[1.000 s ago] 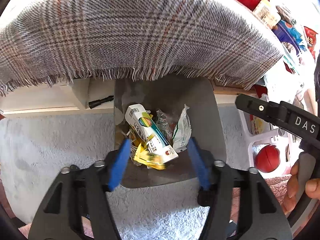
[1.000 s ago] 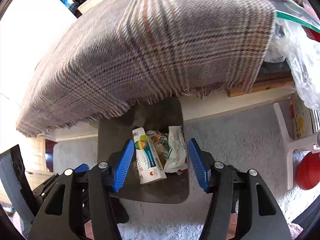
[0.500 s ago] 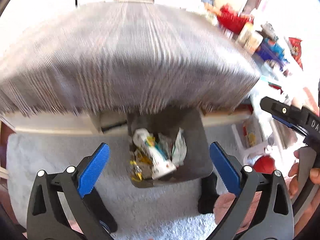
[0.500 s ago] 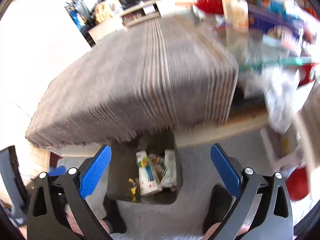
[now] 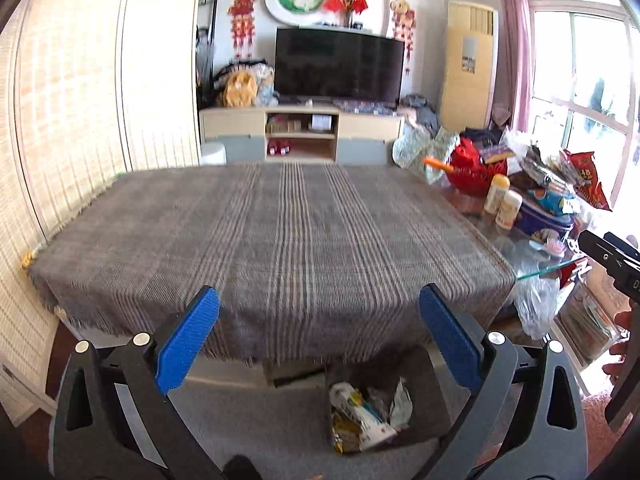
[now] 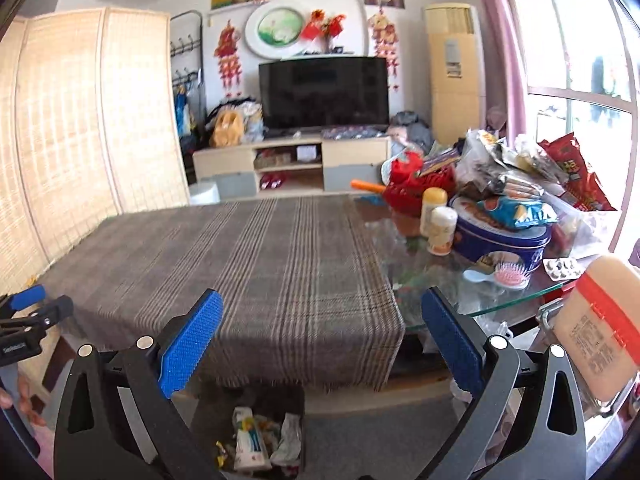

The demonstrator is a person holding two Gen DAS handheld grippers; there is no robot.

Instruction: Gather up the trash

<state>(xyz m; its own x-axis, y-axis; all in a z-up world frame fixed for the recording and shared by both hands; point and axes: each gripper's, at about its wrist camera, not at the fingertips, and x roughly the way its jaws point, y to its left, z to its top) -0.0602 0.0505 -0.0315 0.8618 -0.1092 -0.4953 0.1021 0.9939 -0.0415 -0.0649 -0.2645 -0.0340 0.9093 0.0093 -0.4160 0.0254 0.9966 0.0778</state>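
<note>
Both grippers, left (image 5: 320,334) and right (image 6: 322,338), are now lifting off the bin (image 5: 384,412) (trash dropped in), splayed and empty, facing the cloth-covered surface (image 5: 280,232) for more.

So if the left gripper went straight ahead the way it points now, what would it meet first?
Probably the plaid tablecloth: the open left gripper points across the covered table, with the near edge of the cloth between its fingers. Nothing stands on that stretch. Depth is unclear, so it might pass just above the cloth towards the TV.
</note>
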